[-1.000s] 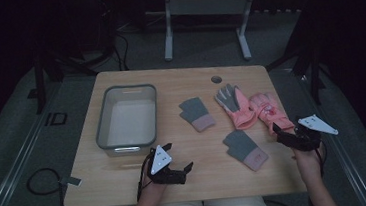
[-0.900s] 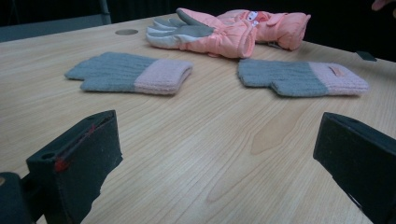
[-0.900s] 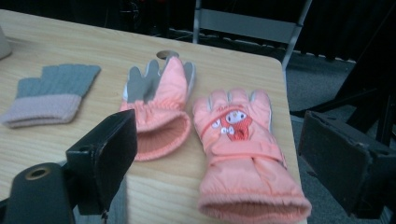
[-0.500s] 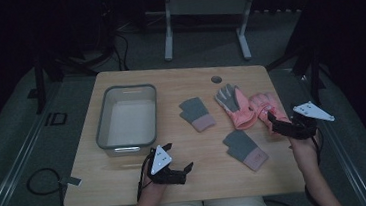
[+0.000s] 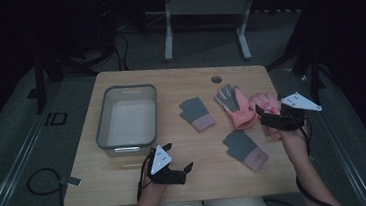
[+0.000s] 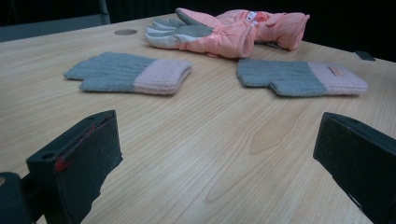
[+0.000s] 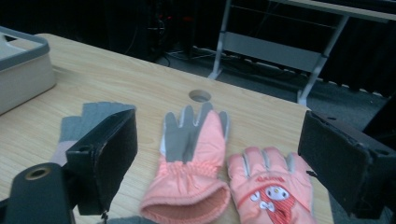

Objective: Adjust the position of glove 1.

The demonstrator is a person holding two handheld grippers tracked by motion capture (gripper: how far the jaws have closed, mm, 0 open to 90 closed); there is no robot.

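Right gripper [image 5: 265, 116] wide over pink ski gloves [image 7: 191, 154], seemingly not touching; left gripper [image 5: 178, 159] wide, idle

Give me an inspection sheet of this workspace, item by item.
Surface: wooden table, round hole at far edge.
Job's things: two pink gloves, side by side; two grey mitts, apart.
Clutter: grey tub, looks empty.
Grippers: left gripper open over bare table; right gripper open at the pink gloves.
Cables: cable on the floor, left.
Surroundings: dark room, metal frame beyond.
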